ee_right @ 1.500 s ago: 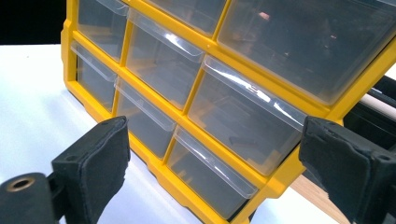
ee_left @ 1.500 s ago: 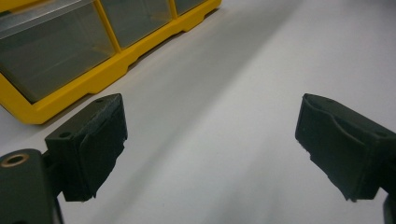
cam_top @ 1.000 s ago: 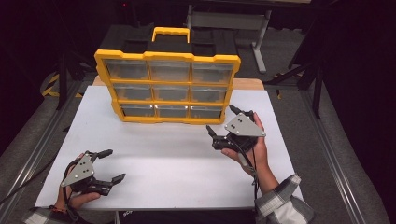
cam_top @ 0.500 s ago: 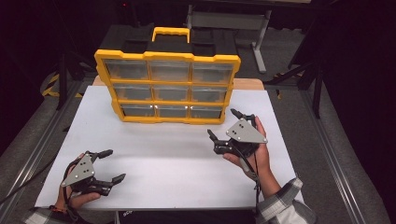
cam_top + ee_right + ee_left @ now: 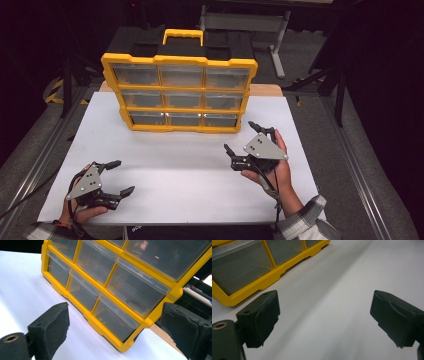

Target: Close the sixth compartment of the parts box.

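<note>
A yellow organizer [image 5: 180,95] with rows of clear drawers stands upright at the back of the white board [image 5: 190,170]; all its drawers look closed. My left gripper [image 5: 124,176] rests near the front left corner, open and empty, and the left gripper view has bare white board between its jaws [image 5: 324,312] and the organizer's lower frame [image 5: 269,277] at top left. My right gripper [image 5: 239,136] hovers open just right of the organizer's bottom right corner. The right gripper view looks at the organizer's lower drawers [image 5: 112,292] past its empty jaws [image 5: 115,325].
A wooden tabletop strip [image 5: 265,90] shows behind the board at the right. Metal rails [image 5: 350,165] run along both sides of the table, with dark floor beyond. A grey metal stand [image 5: 245,22] sits behind the organizer.
My right gripper has drifted slightly right and toward the near edge, staying open. The left gripper has not moved.
</note>
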